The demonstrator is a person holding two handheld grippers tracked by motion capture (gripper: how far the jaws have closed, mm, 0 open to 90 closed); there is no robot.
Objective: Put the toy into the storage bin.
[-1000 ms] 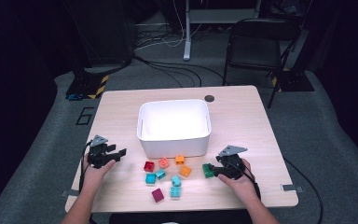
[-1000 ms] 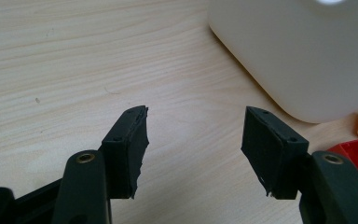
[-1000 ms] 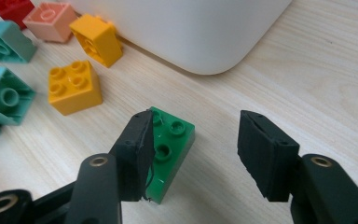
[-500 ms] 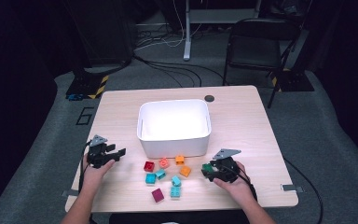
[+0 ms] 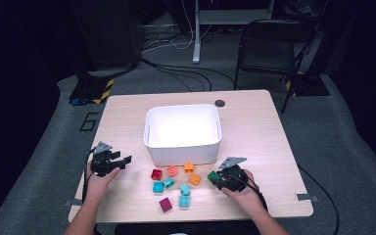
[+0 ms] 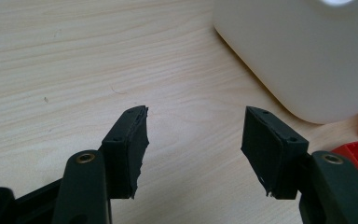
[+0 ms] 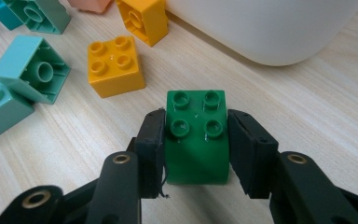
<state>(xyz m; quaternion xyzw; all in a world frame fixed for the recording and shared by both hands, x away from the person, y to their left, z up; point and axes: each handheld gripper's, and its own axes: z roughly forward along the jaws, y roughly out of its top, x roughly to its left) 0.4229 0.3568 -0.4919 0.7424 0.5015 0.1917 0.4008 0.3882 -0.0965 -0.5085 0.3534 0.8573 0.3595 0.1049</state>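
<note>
A green four-stud brick (image 7: pixel 196 140) stands on the wooden table (image 5: pixel 254 127), right of the loose bricks and just in front of the white bin (image 5: pixel 183 152). My right gripper (image 7: pixel 196 116) has just been closing its jaws, and both pads now press the sides of the green brick (image 5: pixel 213 175). In the high view my right gripper (image 5: pixel 220 180) lies low at the table's front right. My left gripper (image 5: pixel 122 160) rests at the front left, open with only bare wood between its jaws (image 6: pixel 193 126). It points toward the bin's left corner (image 6: pixel 307 60).
Loose bricks lie in front of the bin: a red brick (image 5: pixel 156 174), a salmon brick (image 5: pixel 172 170), two orange bricks (image 5: pixel 189 167), several teal bricks (image 5: pixel 185 190) and a magenta brick (image 5: pixel 165 204). An orange brick (image 7: pixel 115 67) sits just left of the green one. A chair (image 5: pixel 269 49) stands behind the table.
My right gripper slid a little left up to the green brick and its jaws closed on it. The left gripper has stayed where it was, still open.
</note>
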